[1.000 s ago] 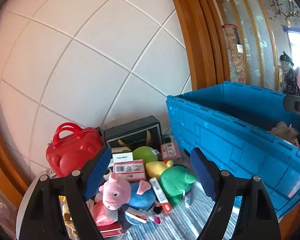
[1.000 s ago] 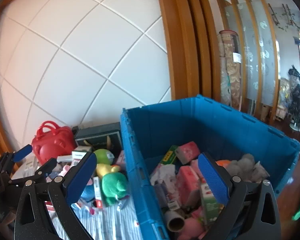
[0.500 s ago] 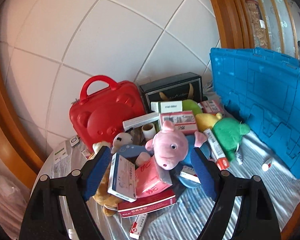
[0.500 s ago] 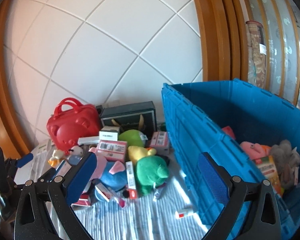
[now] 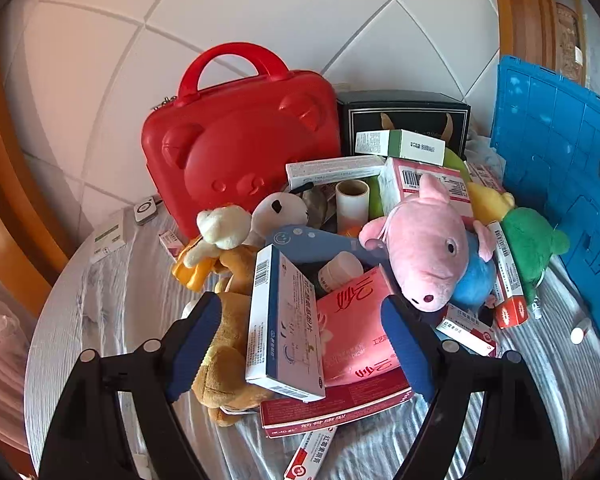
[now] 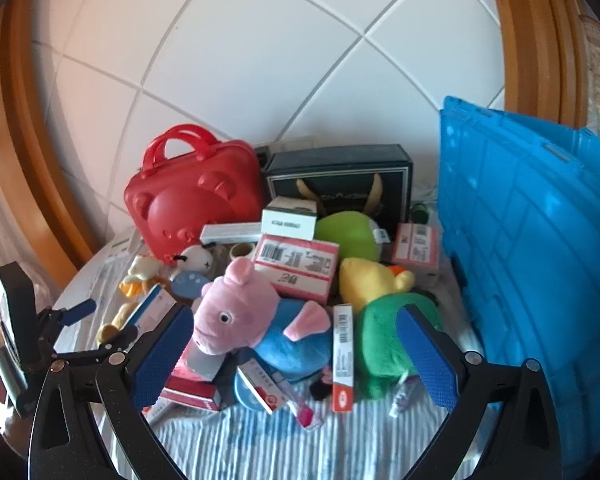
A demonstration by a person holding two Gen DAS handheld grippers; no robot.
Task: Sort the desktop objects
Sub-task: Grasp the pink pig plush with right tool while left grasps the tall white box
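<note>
The blue plastic crate (image 6: 532,264) stands to the right of the right claw (image 6: 296,354), its ribbed wall close beside the right finger. Ahead of both claws, at the far side of the table (image 6: 260,448), a red bear-faced carry case (image 5: 240,148) stands upright against the tiled wall, with a black gift box (image 5: 404,120) touching its right side. Between them and the claws lies a heap: a pink pig plush (image 5: 424,248) in a blue shirt, ahead and right of the left claw (image 5: 300,344); a green plush (image 6: 384,332) just inside the right claw's right finger; a tan plush dog (image 5: 228,352) by the left claw's left finger. A white-and-blue medicine box (image 5: 284,328) and a pink tissue pack (image 5: 352,328) lie directly between the left claw's spread fingers, untouched. Both claws are wide open, empty.
</note>
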